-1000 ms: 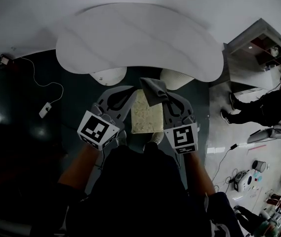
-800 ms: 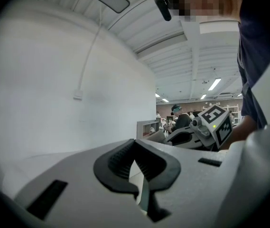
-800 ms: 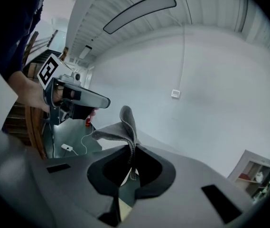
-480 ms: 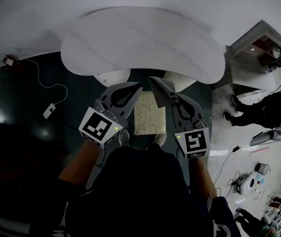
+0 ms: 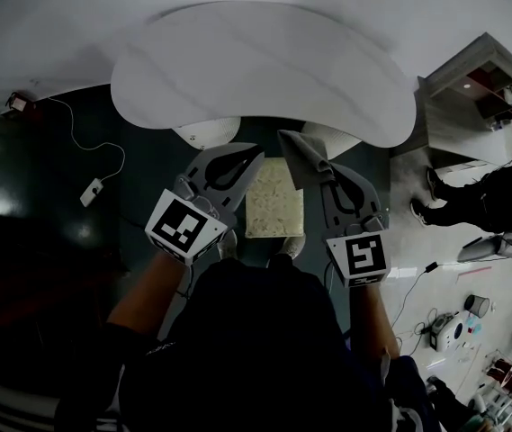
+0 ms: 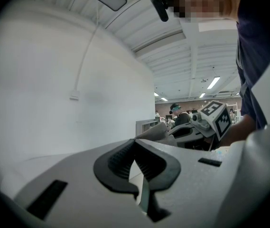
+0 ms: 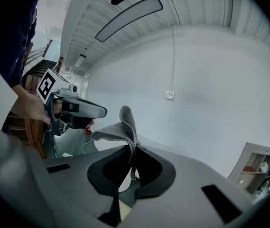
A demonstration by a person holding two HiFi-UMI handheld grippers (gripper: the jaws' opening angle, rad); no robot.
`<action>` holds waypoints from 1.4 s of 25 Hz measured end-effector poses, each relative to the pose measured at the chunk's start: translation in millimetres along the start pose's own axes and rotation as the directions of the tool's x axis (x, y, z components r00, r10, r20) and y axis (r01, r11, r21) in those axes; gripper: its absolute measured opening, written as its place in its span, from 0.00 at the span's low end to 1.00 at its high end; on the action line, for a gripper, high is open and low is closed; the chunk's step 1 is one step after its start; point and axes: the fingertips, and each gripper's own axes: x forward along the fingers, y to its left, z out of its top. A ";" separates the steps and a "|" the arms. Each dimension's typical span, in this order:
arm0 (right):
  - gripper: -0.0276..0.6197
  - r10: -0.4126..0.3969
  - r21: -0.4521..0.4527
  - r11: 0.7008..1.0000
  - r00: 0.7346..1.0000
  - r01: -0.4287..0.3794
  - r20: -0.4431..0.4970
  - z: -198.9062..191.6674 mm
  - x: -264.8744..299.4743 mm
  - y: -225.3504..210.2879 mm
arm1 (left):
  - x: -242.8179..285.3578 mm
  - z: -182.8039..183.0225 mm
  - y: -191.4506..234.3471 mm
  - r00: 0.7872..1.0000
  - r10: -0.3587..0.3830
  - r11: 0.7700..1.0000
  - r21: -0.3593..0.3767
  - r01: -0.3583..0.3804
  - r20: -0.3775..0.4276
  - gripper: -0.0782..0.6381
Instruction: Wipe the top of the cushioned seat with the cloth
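The cushioned seat (image 5: 273,198) is a pale yellow patterned square on the dark floor, between my two grippers in the head view. My right gripper (image 5: 317,169) is shut on a grey cloth (image 5: 298,154), which stands up folded from its tips beyond the seat's far right corner. In the right gripper view the cloth (image 7: 119,127) sticks up from the closed jaws of the right gripper (image 7: 132,148). My left gripper (image 5: 256,151) hangs left of the seat; in the left gripper view the left gripper (image 6: 135,142) has its jaws together with nothing in them.
A white oval table (image 5: 264,66) spans the far side, with two white bases (image 5: 206,133) under it. A cable and adapter (image 5: 91,190) lie on the floor at left. A shelf unit (image 5: 476,93), a seated person (image 5: 489,196) and floor clutter are at right.
Both grippers have risen and spread apart. The cloth has come off the seat's far edge and now hangs in the right gripper clear of the cushion.
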 end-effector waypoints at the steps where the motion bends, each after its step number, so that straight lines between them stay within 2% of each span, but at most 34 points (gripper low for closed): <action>1: 0.09 0.001 0.000 1.000 1.000 -0.001 0.000 -0.3 0.5 0.0 | 0.5 -1.3 0.1 1.000 0.000 1.000 -0.003 0.000 -0.005 0.12; 9: 0.09 0.009 -0.010 1.000 1.000 -0.009 -0.003 -1.1 1.7 -0.5 | 2.1 -11.8 -0.6 0.999 0.004 1.000 -0.010 -0.005 -0.036 0.12; 35: 0.09 0.022 -0.053 0.998 0.999 -0.024 -0.036 -8.1 9.4 -3.4 | 9.7 -14.7 3.2 0.999 0.006 1.000 -0.023 -0.007 -0.044 0.12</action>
